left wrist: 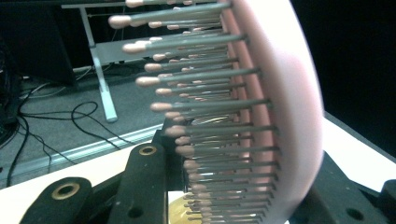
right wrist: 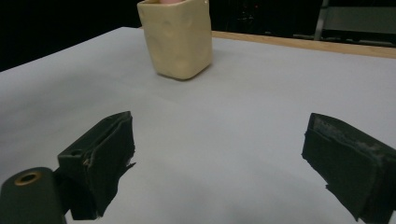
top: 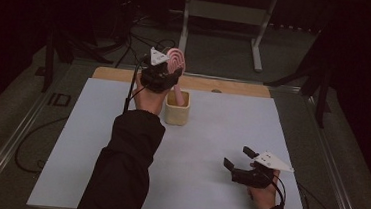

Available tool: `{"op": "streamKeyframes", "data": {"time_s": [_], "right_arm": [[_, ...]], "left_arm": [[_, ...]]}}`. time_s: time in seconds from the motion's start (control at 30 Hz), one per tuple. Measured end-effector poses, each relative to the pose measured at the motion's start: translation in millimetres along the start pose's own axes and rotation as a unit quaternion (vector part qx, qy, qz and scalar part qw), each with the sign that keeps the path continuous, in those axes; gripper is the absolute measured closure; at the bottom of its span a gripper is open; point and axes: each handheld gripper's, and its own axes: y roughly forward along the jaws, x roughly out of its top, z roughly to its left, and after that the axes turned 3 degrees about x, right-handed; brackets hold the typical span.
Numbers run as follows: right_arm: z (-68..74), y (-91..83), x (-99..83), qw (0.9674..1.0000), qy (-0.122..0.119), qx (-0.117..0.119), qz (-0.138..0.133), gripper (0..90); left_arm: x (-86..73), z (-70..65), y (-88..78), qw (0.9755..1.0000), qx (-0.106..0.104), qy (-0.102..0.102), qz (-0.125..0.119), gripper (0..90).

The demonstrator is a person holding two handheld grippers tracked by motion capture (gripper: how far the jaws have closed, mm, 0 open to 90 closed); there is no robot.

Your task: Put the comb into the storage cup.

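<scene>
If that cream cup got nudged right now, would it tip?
Probably fairly easily: the cream cup is taller than wide and looks light. The pink hairbrush stands handle-down in it, head well above the rim, likely making it top-heavy. The left gripper gripping the brush steadies it.

We take this for a lab or test room, kept dark. A work table [top: 120,144] under a pale sheet stands on grey carpet [top: 217,52]. Black cables [top: 128,45] trail loose over the floor, a bare metal frame [top: 259,40] stands behind, and dark drapes close off the sides.
</scene>
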Motion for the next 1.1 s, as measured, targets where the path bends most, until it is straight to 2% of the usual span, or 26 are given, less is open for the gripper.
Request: {"op": "streamKeyframes", "data": {"time_s": [1.1], "right_arm": [[-0.4, 0.1, -0.2, 1.0, 0.002, 0.0, 0.001, 9.0]], "left_arm": [[-10.0, -4.8, 10.9, 0.9999, 0.001, 0.001, 0.014, 63.8]]}}
